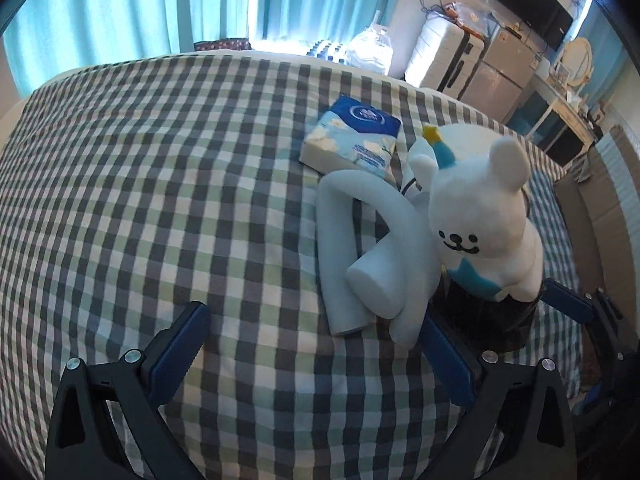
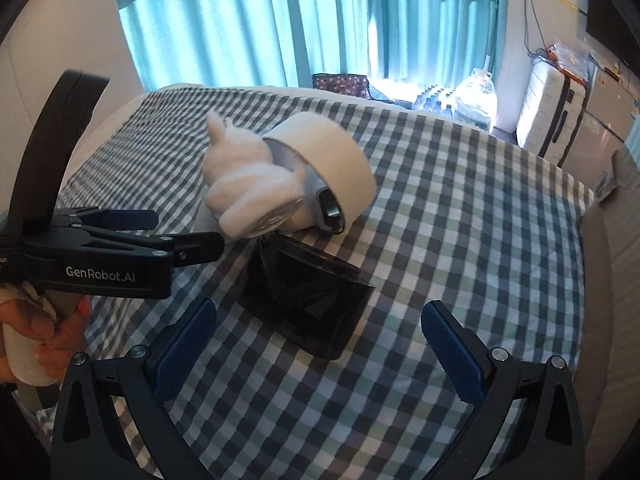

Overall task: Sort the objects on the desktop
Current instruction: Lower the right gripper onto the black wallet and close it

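Note:
A white plush bear (image 1: 480,216) with long pale arms sits on a black container (image 1: 484,316) on the checked cloth (image 1: 160,200). A blue-and-white tissue pack (image 1: 352,136) lies behind it. My left gripper (image 1: 316,348) is open and empty, just in front of the bear's arms. In the right wrist view the black container (image 2: 308,296) lies tilted on the cloth, with the plush (image 2: 248,188) and a white round object (image 2: 332,160) behind it. My right gripper (image 2: 320,340) is open, close to the container. The left gripper (image 2: 160,232) shows at the left, reaching toward the plush.
Teal curtains (image 2: 280,20) hang behind the cloth-covered surface. A white suitcase (image 1: 448,60), a grey cabinet (image 1: 500,68) and a water jug (image 2: 476,96) stand at the far right. A cardboard box (image 1: 592,216) sits beyond the right edge.

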`<state>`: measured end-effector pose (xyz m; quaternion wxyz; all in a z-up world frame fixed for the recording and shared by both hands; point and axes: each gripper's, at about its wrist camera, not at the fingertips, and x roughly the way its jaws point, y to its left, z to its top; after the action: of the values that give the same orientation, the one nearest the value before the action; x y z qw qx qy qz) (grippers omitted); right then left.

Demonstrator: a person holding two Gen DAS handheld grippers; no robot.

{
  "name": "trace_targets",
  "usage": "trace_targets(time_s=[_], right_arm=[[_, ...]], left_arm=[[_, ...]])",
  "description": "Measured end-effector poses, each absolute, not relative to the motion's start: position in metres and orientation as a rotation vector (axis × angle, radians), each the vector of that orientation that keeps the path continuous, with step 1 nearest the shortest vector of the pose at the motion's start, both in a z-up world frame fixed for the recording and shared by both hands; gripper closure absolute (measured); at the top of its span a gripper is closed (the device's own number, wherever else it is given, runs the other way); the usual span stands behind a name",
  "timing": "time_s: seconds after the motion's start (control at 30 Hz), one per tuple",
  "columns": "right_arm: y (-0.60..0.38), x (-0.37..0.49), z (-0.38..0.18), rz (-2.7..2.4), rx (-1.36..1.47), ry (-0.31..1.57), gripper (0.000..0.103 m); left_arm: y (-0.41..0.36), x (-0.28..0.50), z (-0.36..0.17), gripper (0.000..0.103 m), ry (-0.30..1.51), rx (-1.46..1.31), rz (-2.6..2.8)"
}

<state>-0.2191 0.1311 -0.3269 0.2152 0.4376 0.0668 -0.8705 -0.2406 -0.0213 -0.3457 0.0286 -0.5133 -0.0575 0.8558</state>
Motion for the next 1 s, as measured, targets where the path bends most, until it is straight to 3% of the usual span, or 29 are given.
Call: trace_targets(time_s=[0.03, 0.1, 0.17, 0.2, 0.3, 0.4, 0.57, 0.83, 0.87, 0.9, 1.0], right_arm=[[0.129, -0.219, -0.330, -2.413, 1.219, 0.193, 0.000], [0.129, -0.220, -0.334, -2.412, 1.226, 0.198, 0.000], [0.130, -0.221, -0.336, -2.419, 1.215, 0.196, 0.000], [0.132, -0.222, -0.337, -2.422, 1.211, 0.195, 0.000], [0.136, -0.225, -0.340, -2.421, 1.199, 0.184, 0.000], [0.139, -0.226, -0.342, -2.415, 1.185, 0.150, 0.000], [0.132, -0.222, -0.342, -2.407, 1.142, 0.157, 0.000], [0.119, -0.221, -0.340, -2.399, 1.105, 0.175, 0.001], [0.117, -0.220, -0.339, -2.410, 1.099, 0.188, 0.006], [0.116, -0.220, -0.339, -2.413, 1.114, 0.200, 0.024], [0.119, -0.226, -0.342, -2.393, 1.180, 0.136, 0.027]], left_arm=[[-0.019, -0.241, -0.346, 0.001, -0.172, -1.578, 2.646], [-0.017, -0.241, -0.346, 0.012, -0.168, -1.559, 2.645], [-0.011, -0.239, -0.343, 0.052, -0.095, -1.543, 2.642], [-0.006, -0.239, -0.341, 0.065, -0.066, -1.527, 2.630], [-0.005, -0.240, -0.337, 0.070, -0.060, -1.524, 2.621], [-0.019, -0.239, -0.331, 0.078, -0.169, -1.523, 2.606], [-0.019, -0.227, -0.306, 0.091, -0.117, -1.418, 2.687], [-0.034, -0.217, -0.289, 0.092, -0.167, -1.372, 2.731], [-0.036, -0.217, -0.287, 0.095, -0.171, -1.366, 2.736], [-0.036, -0.217, -0.283, 0.095, -0.174, -1.356, 2.744], [-0.035, -0.215, -0.275, 0.095, -0.173, -1.321, 2.764]])
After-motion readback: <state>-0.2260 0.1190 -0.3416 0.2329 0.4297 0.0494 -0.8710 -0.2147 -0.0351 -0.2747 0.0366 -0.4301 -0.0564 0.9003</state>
